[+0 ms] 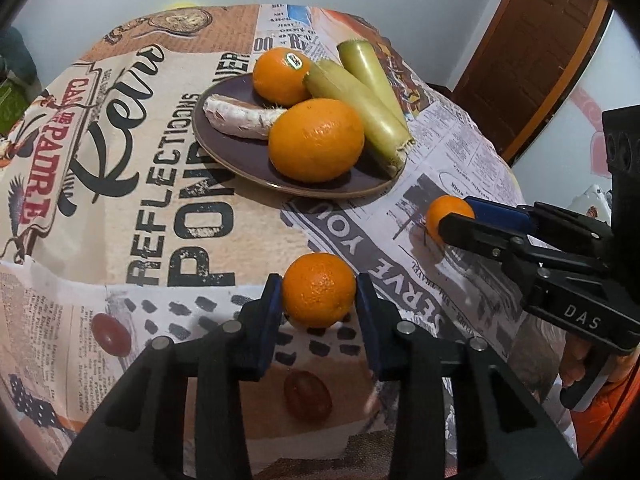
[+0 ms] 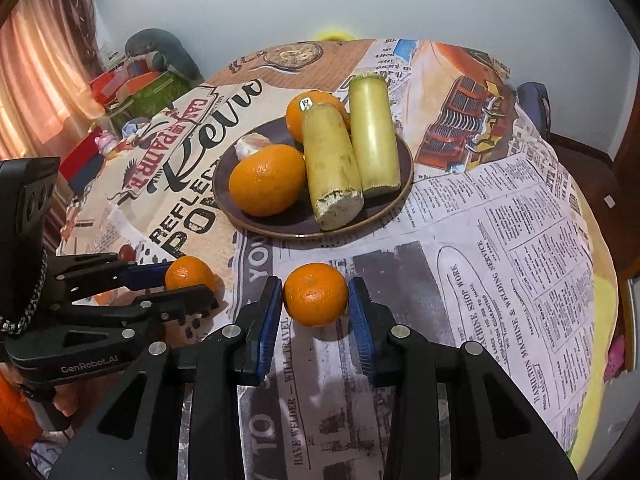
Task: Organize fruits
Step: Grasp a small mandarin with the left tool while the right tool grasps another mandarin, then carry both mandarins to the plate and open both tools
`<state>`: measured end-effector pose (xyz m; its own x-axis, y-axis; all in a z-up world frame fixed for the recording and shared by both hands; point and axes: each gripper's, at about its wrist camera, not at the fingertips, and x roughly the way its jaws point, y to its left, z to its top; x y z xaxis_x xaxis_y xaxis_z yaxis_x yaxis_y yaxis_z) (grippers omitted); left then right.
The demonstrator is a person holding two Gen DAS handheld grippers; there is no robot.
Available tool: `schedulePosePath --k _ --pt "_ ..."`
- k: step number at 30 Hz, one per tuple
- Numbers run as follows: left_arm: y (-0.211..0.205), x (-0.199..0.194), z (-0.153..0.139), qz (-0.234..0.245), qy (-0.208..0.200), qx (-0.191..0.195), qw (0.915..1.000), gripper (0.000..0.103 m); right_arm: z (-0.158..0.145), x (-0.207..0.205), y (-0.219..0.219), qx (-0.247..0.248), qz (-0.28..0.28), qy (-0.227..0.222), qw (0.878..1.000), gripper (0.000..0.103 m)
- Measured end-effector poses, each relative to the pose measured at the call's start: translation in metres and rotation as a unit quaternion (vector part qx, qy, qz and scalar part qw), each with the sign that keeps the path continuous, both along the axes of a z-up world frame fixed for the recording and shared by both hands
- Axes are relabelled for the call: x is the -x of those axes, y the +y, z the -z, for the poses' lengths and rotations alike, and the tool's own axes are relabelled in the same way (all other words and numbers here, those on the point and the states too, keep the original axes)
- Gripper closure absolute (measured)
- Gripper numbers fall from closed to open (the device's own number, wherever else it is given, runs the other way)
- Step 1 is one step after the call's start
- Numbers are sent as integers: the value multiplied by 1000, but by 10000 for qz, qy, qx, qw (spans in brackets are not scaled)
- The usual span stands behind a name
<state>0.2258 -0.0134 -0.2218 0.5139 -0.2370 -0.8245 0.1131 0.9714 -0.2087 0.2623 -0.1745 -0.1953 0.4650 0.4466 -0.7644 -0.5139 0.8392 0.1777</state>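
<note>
Left wrist view shows your left gripper (image 1: 318,300) closed narrowly on a small orange (image 1: 319,295), blue pads touching its sides just above the tablecloth (image 1: 168,184). Your right gripper (image 1: 456,216) comes in from the right edge, its jaws likewise drawn in on a second small orange (image 1: 442,214); in the right wrist view that fruit (image 2: 315,294) sits squarely between the blue pads, though a sliver of gap shows on the right side, so you cannot be sure both pads press.

Under you is a round table covered with a cloth printed like old newspaper, with bold black lettering, columns of small print and a picture of an orange truck (image 2: 464,128). Near the middle stands a dark brown plate (image 2: 248,220) carrying two large oranges, one of them stickered (image 2: 308,114), the other at the near rim (image 2: 266,184), two pale green stalk sections lying side by side (image 2: 334,168), and a whitish piece (image 1: 236,118) behind the near orange.

Around the table you have a pale wall, a brown wooden door (image 1: 532,52) on the right of the left wrist view, an orange-pink curtain (image 2: 36,92) at the left of the right wrist view, and a heap of coloured clutter (image 2: 132,84) beside it. A bit of your orange sleeve (image 2: 16,412) shows below the left gripper's handle.
</note>
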Motion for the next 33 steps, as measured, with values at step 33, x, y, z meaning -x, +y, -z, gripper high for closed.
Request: schedulePosePath --k 33 --pt "55 -57 -69 -636 -1167 -309 9907 67 -59 -57 55 -407 -222 -914 9947 72"
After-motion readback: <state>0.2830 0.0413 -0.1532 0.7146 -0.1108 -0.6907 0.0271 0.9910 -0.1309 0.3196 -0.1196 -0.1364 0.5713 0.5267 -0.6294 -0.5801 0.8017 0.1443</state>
